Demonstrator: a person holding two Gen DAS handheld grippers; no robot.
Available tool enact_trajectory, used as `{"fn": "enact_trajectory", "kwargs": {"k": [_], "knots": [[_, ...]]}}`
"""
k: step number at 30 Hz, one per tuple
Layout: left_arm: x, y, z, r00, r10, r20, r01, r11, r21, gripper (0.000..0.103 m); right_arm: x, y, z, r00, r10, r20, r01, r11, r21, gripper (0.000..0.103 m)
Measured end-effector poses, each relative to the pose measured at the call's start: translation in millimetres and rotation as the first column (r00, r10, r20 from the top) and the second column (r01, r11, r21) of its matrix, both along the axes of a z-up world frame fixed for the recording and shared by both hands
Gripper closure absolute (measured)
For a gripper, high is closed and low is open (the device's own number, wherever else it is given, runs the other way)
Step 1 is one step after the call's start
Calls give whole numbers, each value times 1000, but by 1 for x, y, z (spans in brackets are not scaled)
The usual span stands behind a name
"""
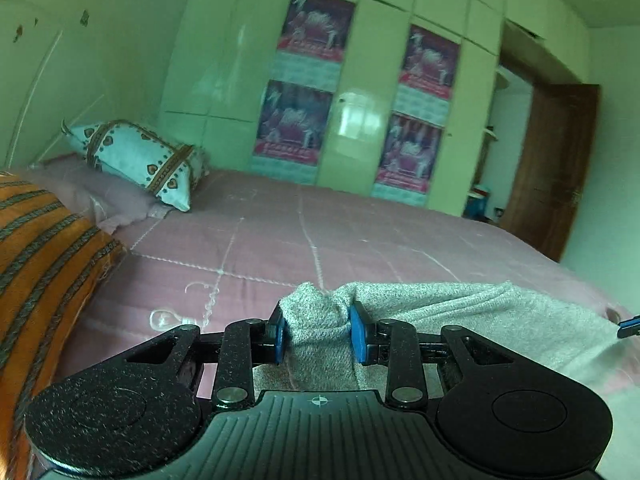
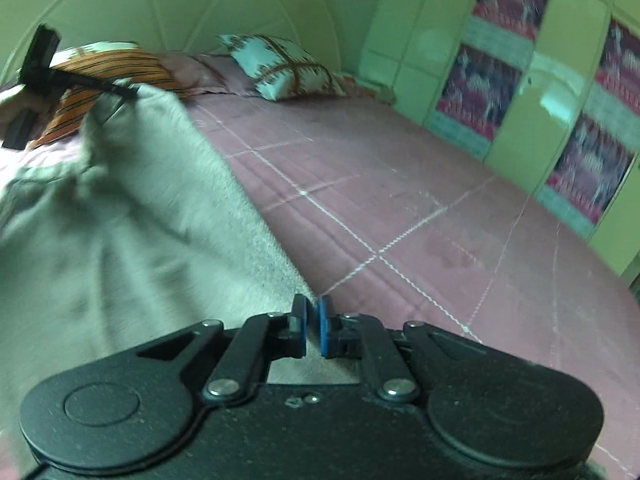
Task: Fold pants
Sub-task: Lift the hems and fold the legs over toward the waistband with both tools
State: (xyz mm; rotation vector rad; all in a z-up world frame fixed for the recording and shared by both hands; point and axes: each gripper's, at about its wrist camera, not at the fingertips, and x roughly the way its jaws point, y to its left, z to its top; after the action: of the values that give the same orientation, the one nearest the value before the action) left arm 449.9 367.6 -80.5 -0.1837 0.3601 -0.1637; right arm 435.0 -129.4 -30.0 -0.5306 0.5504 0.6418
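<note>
Grey knit pants hang lifted over the pink quilted bed cover. My left gripper is shut on a bunched fold of them, blue pads pressing from both sides. In the left wrist view the right gripper's blue tip shows at the far right edge of the cloth. In the right wrist view the pants spread blurred to the left, up to the left gripper. My right gripper is shut, pads nearly together, on the pants' near corner.
An orange striped pillow and a white patterned pillow lie at the head of the bed by the headboard. A green wardrobe with posters stands beyond the bed, and a brown door is open to its right.
</note>
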Motion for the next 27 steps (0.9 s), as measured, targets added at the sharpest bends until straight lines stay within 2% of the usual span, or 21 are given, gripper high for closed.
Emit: {"fn": "enact_trajectory", "kwargs": {"k": [4, 6, 7, 8, 9, 11, 14, 17, 18, 21, 23, 25, 27], "knots": [[-58, -6, -14, 999, -18, -33, 19, 999, 27, 68, -68, -1, -16, 1000, 24, 17, -24, 999, -31, 103], [-88, -7, -30, 996, 8, -94, -7, 1000, 17, 54, -96, 0, -34, 999, 33, -11, -34, 998, -58, 103], [-103, -7, -37, 993, 24, -119, -23, 1000, 3, 50, -109, 1, -44, 999, 28, -22, -30, 997, -77, 103], [-118, -4, -42, 990, 50, -131, -56, 998, -41, 42, -123, 1, -51, 1000, 18, -12, -19, 996, -89, 103], [-132, -1, -45, 986, 77, -145, -91, 991, -94, 39, -136, -1, -56, 1000, 8, 1, -8, 996, -85, 99], [-155, -2, -47, 976, 135, -171, -159, 978, -135, 38, -154, -6, -60, 1000, -24, -6, 23, 998, -60, 98], [-174, -13, -47, 950, 218, -222, -259, 950, -173, 38, -164, -14, -57, 993, -121, -12, 121, 993, -5, 98], [-185, -26, -49, 924, 286, -255, -338, 921, -193, 38, -162, -21, -51, 974, -222, -33, 224, 971, 78, 95], [-187, -28, -50, 920, 295, -257, -352, 910, -217, 38, -161, -20, -49, 969, -245, -31, 246, 965, 94, 94], [-205, -34, -48, 924, 306, -231, -372, 860, -349, 38, -159, -25, -43, 954, -296, -43, 299, 942, 149, 92], [-211, -39, -52, 927, 296, -232, -367, 846, -387, 38, -161, -35, -43, 941, -330, -70, 337, 923, 183, 90], [-202, -40, -55, 927, 285, -246, -366, 832, -416, 38, -157, -43, -47, 923, -372, -99, 384, 900, 205, 82], [-197, -35, -59, 923, 283, -260, -375, 810, -451, 38, -149, -53, -51, 896, -415, -155, 442, 860, 256, 67]]}}
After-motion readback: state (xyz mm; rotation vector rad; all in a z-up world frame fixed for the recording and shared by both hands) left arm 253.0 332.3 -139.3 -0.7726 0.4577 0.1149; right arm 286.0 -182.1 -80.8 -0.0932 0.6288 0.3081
